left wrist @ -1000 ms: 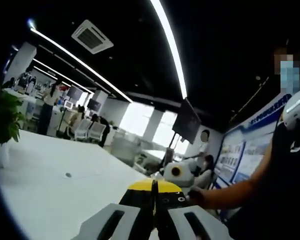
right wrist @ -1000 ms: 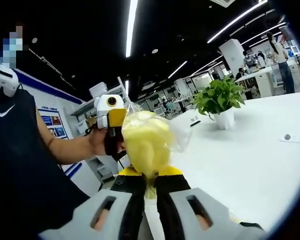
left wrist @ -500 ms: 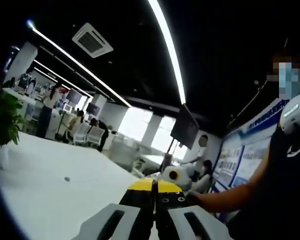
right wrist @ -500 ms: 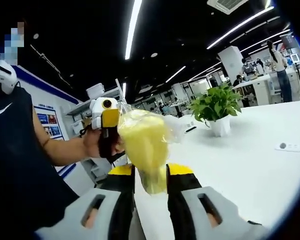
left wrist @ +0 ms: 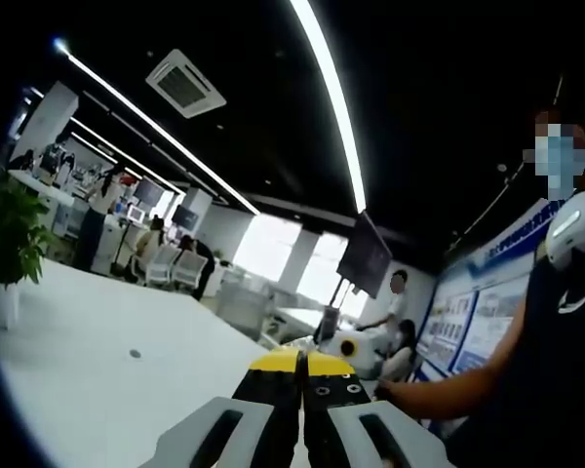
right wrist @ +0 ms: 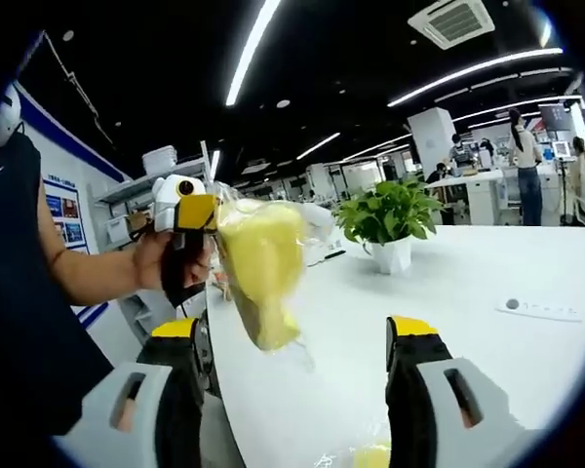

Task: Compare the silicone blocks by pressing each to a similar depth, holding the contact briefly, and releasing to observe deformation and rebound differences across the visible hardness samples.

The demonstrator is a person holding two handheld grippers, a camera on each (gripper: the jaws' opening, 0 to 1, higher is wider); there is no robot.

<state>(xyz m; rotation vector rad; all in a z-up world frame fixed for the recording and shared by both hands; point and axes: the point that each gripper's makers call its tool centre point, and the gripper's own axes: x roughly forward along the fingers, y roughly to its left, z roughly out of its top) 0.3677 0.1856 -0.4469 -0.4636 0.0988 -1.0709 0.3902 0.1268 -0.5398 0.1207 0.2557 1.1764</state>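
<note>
A soft yellow silicone block in a clear plastic bag (right wrist: pixel 261 268) hangs in the air above the white table (right wrist: pixel 468 322). My left gripper (right wrist: pixel 197 213), held by a hand, comes in from the left and pinches the bag's upper edge. In the left gripper view its yellow-tipped jaws (left wrist: pixel 299 364) are shut tight together, and the bag is hidden there. My right gripper (right wrist: pixel 294 336) is open, its jaws wide apart on either side below the block and touching nothing. The right gripper's white body (left wrist: pixel 349 344) sits just beyond the left jaws.
A potted plant (right wrist: pixel 388 219) stands on the table, also seen as the plant (left wrist: pixel 10 234) at far left. A small round disc (right wrist: pixel 512 304) lies on the tabletop. Something yellow (right wrist: pixel 366 456) peeks in at the bottom edge. The person's dark-clothed torso (left wrist: pixel 536 390) is close by. People stand at desks behind.
My right jaws were shut on the yellow block a second ago, loosened, and now stand wide apart. The block now hangs from the left gripper, which stays shut.
</note>
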